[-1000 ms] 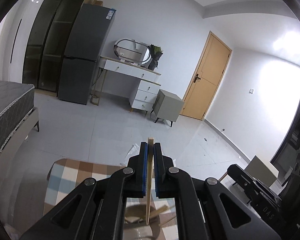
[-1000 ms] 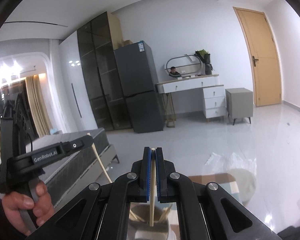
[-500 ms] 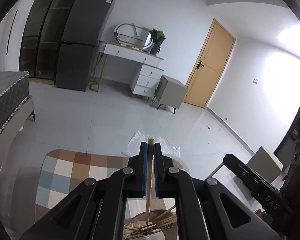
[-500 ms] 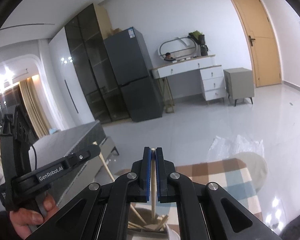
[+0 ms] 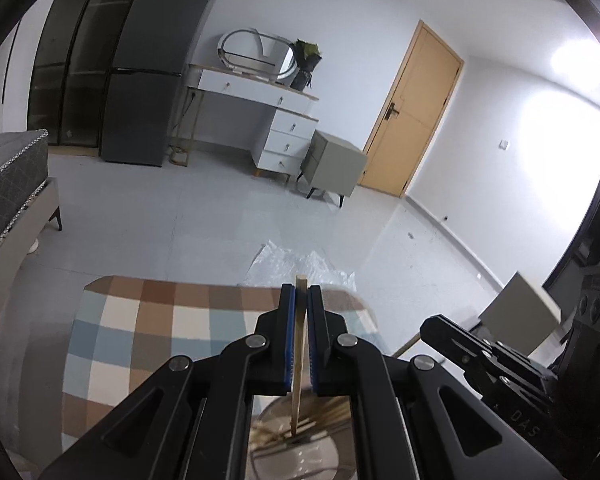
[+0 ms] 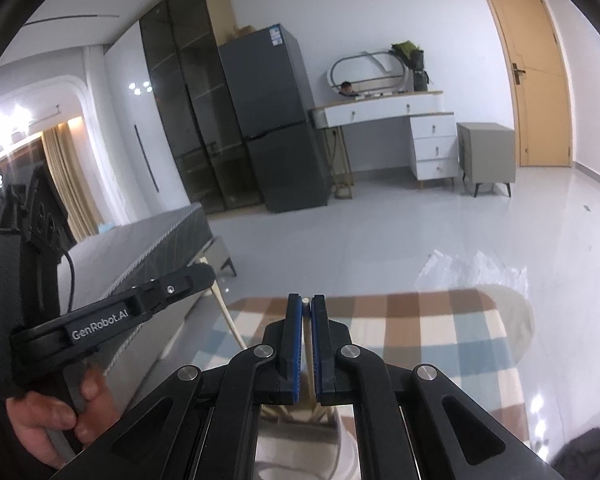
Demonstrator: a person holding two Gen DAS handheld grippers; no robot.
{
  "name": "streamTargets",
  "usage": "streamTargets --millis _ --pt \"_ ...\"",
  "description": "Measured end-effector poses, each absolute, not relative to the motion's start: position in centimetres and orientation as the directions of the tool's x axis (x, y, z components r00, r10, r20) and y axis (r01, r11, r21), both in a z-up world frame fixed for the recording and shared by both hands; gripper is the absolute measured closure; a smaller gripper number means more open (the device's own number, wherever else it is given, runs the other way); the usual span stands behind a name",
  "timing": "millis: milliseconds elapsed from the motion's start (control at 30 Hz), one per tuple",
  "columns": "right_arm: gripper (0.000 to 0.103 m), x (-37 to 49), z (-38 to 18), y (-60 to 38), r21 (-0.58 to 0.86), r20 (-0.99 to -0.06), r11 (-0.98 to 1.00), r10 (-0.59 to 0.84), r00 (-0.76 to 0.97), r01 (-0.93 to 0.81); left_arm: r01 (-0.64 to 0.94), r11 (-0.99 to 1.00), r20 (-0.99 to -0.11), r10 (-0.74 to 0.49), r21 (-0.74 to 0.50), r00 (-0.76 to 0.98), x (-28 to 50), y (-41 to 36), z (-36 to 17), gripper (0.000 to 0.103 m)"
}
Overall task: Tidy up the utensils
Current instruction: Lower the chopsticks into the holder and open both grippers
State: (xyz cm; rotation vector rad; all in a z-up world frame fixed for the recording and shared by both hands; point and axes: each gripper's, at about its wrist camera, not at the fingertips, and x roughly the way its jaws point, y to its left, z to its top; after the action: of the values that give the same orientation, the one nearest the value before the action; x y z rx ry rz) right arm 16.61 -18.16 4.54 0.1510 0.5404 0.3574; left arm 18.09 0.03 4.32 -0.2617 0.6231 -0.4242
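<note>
My left gripper [image 5: 301, 292] is shut on a wooden chopstick [image 5: 299, 360] that stands upright, its lower end over a round holder [image 5: 340, 446] with several chopsticks [image 5: 328, 414] in it. My right gripper [image 6: 307, 302] is shut on a pale chopstick [image 6: 308, 344], also upright, above the same holder [image 6: 268, 452]. In the right wrist view the left gripper [image 6: 208, 276] comes in from the left, gripped by a hand [image 6: 52, 412], its chopstick [image 6: 230, 316] slanting down. In the left wrist view the right gripper [image 5: 428, 326] shows at the lower right.
A table with a checked cloth [image 5: 140, 328] lies under both grippers; crumpled clear plastic [image 5: 300, 260] lies on the floor past its far edge. A bed [image 6: 148, 248] stands to the left. A dark fridge [image 5: 152, 80], a white dresser [image 5: 276, 120] and a door [image 5: 412, 112] are far off.
Both grippers have sunk towards the table and tipped further down. The checked cloth and the holder fill more of each view. Both stay shut on their chopsticks.
</note>
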Motion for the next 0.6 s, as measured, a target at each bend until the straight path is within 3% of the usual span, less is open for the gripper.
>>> streamTargets --millis 267,400,500,600 --pt "0.096 15.6 1.5 -18.0 0.257 -0.571 0.923 0.384 0.726 -0.286 0.308 0.879 -0.631 -0.476 -0.364 0.613 17.3 -0.8 2.7 0.101" --pt "0.093 13.8 1.4 -18.6 0.269 -0.574 0.923 0.382 0.725 -0.273 0.28 0.89 -0.67 -0.455 -0.36 0.586 15.9 -0.6 2.8 0.085" --pt "0.079 12.2 2.0 -19.1 0.275 -0.563 0.925 0.375 0.737 -0.261 0.265 0.9 -0.666 -0.435 -0.346 0.606 14.4 -0.3 3.6 0.06" --pt "0.056 10.6 2.9 -19.6 0.277 -0.54 0.928 0.364 0.759 -0.248 0.255 0.908 -0.655 -0.416 -0.331 0.631 12.8 0.0 4.6 0.053"
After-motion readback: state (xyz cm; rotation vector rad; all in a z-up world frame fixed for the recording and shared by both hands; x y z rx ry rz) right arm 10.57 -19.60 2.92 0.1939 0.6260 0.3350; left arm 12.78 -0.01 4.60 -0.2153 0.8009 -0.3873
